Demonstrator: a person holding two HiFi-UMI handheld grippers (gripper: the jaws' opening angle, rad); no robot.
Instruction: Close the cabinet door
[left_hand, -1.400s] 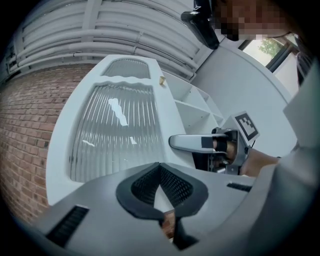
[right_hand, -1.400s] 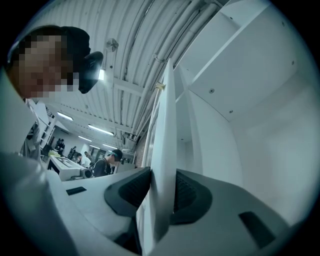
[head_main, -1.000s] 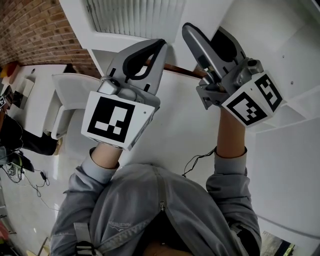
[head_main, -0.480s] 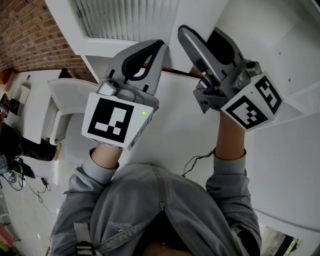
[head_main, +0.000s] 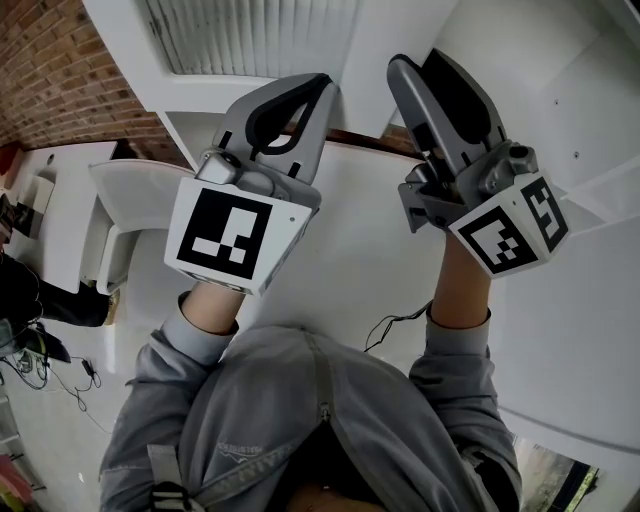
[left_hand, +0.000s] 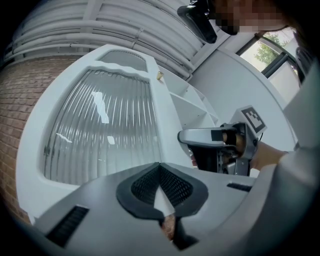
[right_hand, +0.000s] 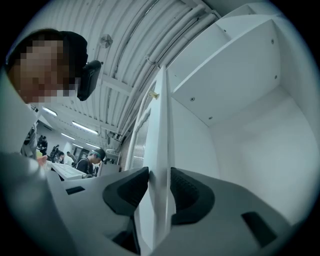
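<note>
Overhead, my left gripper (head_main: 317, 88) was pressed together and empty, just beside the cabinet door (head_main: 250, 40); my right gripper (head_main: 425, 68) sat astride that door's edge. From the left gripper view, the ribbed-glass door stood open by a brick wall (left_hand: 20, 105). From the right gripper view, my jaws had just been opening, with the door's edge between them and the pads no longer pressing on it. The cabinet (right_hand: 250, 115) lay at the right.

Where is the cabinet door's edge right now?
In the right gripper view, the door edge stands between the right gripper's jaws, which have just been opening; the cabinet lies right of it.
</note>
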